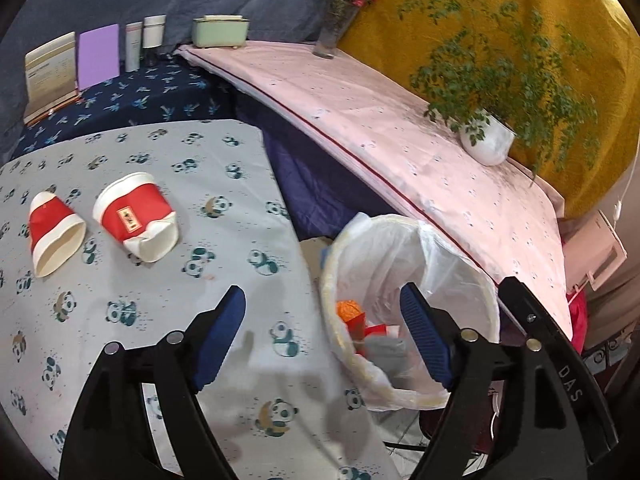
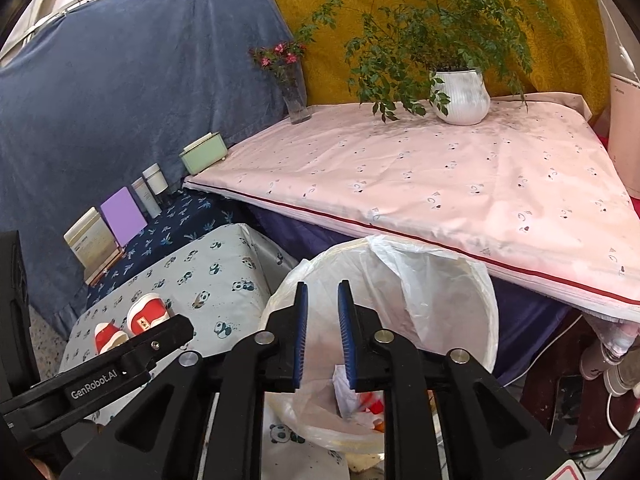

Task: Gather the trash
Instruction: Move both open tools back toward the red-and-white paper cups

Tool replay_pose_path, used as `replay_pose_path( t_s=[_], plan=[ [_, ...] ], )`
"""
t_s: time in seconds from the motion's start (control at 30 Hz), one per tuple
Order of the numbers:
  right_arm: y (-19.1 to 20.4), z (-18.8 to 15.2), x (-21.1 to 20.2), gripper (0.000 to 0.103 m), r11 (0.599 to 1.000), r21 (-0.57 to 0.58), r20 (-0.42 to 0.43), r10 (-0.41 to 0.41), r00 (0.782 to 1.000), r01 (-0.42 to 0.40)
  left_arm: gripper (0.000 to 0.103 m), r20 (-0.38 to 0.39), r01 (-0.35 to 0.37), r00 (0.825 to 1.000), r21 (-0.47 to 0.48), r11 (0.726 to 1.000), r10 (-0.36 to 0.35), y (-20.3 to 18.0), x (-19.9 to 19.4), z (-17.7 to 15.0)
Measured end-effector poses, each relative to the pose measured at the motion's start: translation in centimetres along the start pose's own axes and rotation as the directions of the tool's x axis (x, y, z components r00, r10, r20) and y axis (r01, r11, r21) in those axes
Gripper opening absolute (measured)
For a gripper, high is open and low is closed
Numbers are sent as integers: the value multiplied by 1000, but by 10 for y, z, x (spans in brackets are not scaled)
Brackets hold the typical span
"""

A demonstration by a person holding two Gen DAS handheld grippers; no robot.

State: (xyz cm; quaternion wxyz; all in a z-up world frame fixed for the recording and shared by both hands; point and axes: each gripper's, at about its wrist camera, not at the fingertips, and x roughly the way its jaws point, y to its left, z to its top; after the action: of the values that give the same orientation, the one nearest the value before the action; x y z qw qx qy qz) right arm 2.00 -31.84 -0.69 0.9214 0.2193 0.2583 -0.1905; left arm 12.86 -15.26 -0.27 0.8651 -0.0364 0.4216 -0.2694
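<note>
Left gripper (image 1: 322, 330): jaws wide apart, empty, at bin rim.
Right gripper (image 2: 323, 334): jaws narrowly parted, empty, over lined bin (image 2: 472, 276).
Paper cups (image 1: 136, 216): lying on panda cloth (image 1: 224, 240), apart from bin.
Handling: light, crushable; pinch gently across rim or wall.

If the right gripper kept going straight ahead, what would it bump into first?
Probably the inside of the white bag lining the trash bin. The right gripper points down into it, empty, jaws slightly apart. Depth is hard to judge.
</note>
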Motion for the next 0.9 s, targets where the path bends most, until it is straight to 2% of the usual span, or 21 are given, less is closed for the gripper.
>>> replay_pose_path(
  t_s=[0.27,0.9],
  plan=[
    [27,-5,0,43,999,-26,3,26,1000,-26,85,22,-64,998,-93,994,67,44,-13,4],
    [113,-28,4,50,985,-128,-59,108,992,-115,86,52,-165,982,-218,962,181,131,-51,0]
  ],
)
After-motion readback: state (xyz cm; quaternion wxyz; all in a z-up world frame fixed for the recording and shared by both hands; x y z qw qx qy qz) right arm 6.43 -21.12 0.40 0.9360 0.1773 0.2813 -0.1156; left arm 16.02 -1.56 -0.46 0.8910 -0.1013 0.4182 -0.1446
